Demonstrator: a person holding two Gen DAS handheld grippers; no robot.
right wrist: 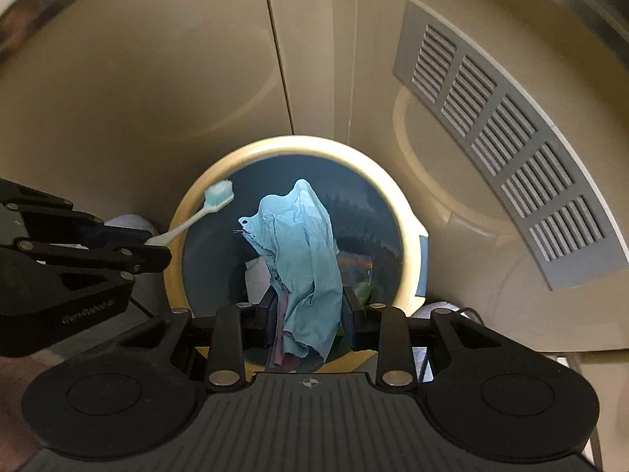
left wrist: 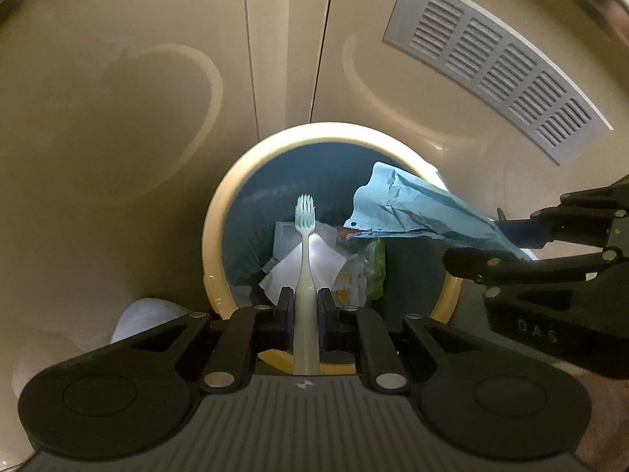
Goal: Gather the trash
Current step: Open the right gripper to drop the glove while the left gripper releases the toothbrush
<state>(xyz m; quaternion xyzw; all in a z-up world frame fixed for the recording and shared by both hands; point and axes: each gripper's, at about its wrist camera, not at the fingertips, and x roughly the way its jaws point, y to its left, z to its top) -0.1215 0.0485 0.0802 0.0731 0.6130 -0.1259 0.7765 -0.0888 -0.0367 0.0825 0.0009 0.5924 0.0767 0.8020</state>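
Toothbrush and blue paper both hang over the open bin, a round one with a cream rim and a dark blue liner. The left gripper has its jaws narrow, clamped on the toothbrush handle, bristles pointing away from the camera over the bin's mouth. The right gripper pinches the crumpled blue paper between its jaws, the sheet drooping into the opening.

Only the left wrist view shows what already lies at the bottom: a white sheet right behind the brush, and a clear wrapper with green and orange bits beside it. It also shows the right gripper from the side, at the right edge, with the paper trailing from it across the rim.

The right wrist view has the paper covering most of that litter. It gives the left gripper side-on at the left edge, the toothbrush slanting up across the cream rim. Behind the bin in both views stands a beige cabinet with a grey vent grille.
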